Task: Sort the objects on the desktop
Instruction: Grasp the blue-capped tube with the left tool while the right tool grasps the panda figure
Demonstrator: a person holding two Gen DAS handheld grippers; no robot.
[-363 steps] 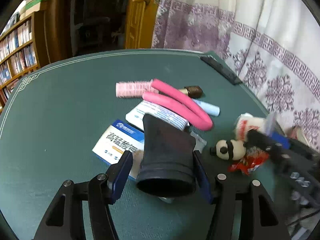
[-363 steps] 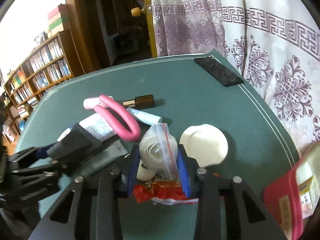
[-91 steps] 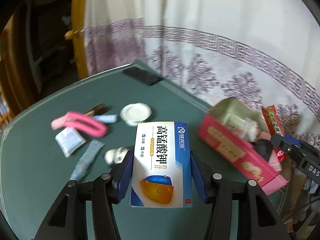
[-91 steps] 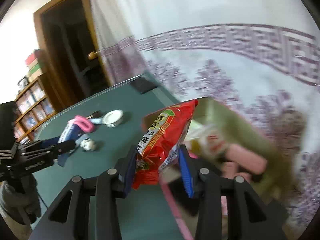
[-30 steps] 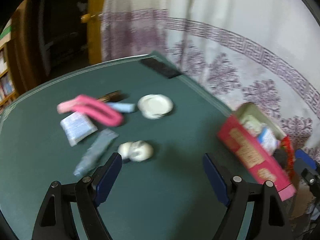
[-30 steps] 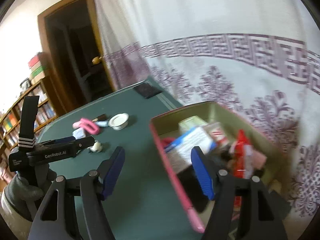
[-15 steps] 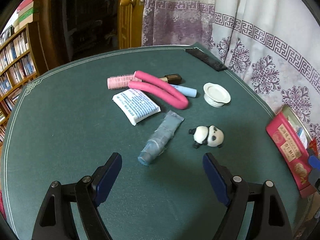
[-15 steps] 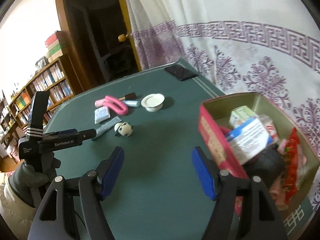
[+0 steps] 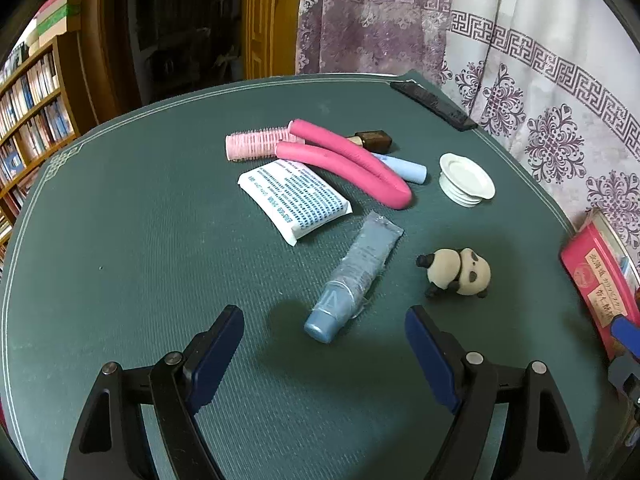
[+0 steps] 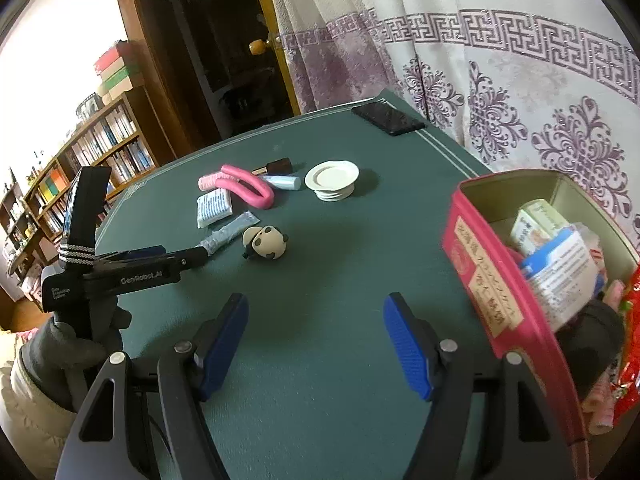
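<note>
My left gripper (image 9: 324, 354) is open and empty, just short of a blue-grey tube (image 9: 354, 280) on the green table. A panda figure (image 9: 456, 272) lies right of the tube. Behind them lie a white sachet (image 9: 294, 200), a bent pink foam roller (image 9: 348, 162), a pink hair curler (image 9: 252, 148), a lipstick (image 9: 372, 140), a pale blue stick (image 9: 404, 168) and a white lid (image 9: 466, 180). My right gripper (image 10: 316, 346) is open and empty above the table, left of the red tin (image 10: 492, 280), which holds boxes and packets. The left gripper (image 10: 192, 258) also shows there, beside the panda (image 10: 266, 242).
A black phone (image 9: 434, 106) lies at the table's far right corner. A patterned curtain (image 9: 540, 80) hangs along the right edge. Bookshelves (image 9: 28, 104) and a wooden door (image 9: 264, 20) stand behind the table. The red tin (image 9: 596, 284) sits at the right edge.
Both grippers let go of the box and snack packet into the tin and are open. In the last half second the left gripper moved closer to the tube, the right swung left.
</note>
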